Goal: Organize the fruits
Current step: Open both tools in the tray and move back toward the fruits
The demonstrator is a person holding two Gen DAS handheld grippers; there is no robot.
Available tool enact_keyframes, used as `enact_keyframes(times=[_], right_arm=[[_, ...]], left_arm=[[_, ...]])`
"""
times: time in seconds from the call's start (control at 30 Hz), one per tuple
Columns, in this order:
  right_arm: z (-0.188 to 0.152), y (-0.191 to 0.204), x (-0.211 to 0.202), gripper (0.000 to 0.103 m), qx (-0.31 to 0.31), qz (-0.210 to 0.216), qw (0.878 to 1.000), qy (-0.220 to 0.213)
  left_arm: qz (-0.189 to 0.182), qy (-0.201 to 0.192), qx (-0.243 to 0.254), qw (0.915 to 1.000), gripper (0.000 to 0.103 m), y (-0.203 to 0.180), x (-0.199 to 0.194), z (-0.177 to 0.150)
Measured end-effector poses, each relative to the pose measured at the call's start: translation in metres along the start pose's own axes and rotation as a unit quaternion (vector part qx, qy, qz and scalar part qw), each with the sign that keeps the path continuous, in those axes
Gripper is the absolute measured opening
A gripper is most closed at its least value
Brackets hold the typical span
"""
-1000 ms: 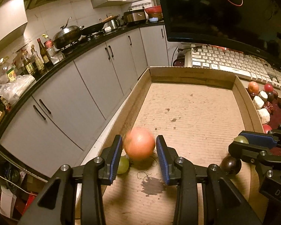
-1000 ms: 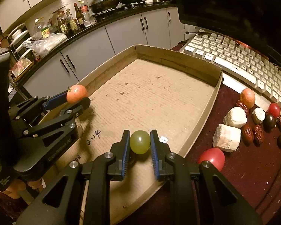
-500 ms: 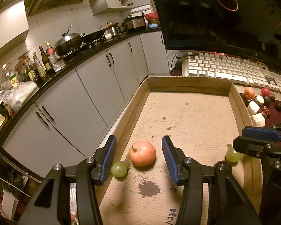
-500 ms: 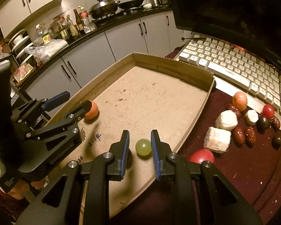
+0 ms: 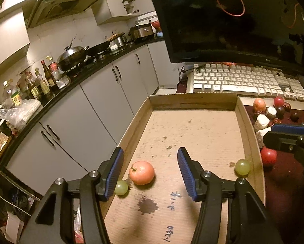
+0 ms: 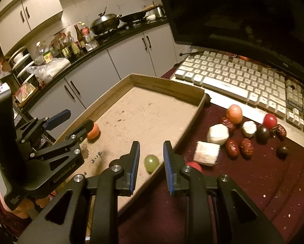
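Note:
A cardboard tray (image 5: 192, 99) (image 6: 168, 84) lies on the table. An orange-pink fruit (image 5: 141, 172) (image 6: 93, 131) rests in it near its left wall, a green grape (image 5: 121, 187) beside it. A second green grape (image 5: 242, 167) (image 6: 151, 163) lies by the tray's right wall. My left gripper (image 5: 149, 172) is open and empty, raised above the orange-pink fruit. My right gripper (image 6: 150, 160) is open and empty, above the second grape.
On the dark red cloth right of the tray lie loose fruits: a red one (image 5: 268, 158) (image 6: 194, 165), white chunks (image 6: 217, 134), dates (image 6: 246, 147), an orange-pink fruit (image 6: 234, 113). A keyboard (image 6: 243, 77) and monitor (image 5: 233, 20) stand behind. Kitchen cabinets (image 5: 91, 111) lie left.
Both grippers opened and let go: the orange-pink fruit and the green grape now lie in the tray. Both grippers have drawn back and up.

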State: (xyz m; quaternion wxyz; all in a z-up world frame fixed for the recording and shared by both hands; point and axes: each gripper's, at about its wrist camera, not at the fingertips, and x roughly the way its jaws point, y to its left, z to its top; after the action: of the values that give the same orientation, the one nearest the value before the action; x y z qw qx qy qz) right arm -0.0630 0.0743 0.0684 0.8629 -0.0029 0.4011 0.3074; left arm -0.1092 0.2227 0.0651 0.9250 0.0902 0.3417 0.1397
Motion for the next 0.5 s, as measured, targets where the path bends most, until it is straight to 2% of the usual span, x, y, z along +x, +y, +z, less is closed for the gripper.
enact_keyframes(times=[0.5], right_arm=[[-0.011,-0.068,-0.037,0.026,0.048,-0.029,0.998,-0.026]], left_arm=[[-0.018,-0.018,0.045,0.9987,0.063,-0.056,-0.020,0.013]])
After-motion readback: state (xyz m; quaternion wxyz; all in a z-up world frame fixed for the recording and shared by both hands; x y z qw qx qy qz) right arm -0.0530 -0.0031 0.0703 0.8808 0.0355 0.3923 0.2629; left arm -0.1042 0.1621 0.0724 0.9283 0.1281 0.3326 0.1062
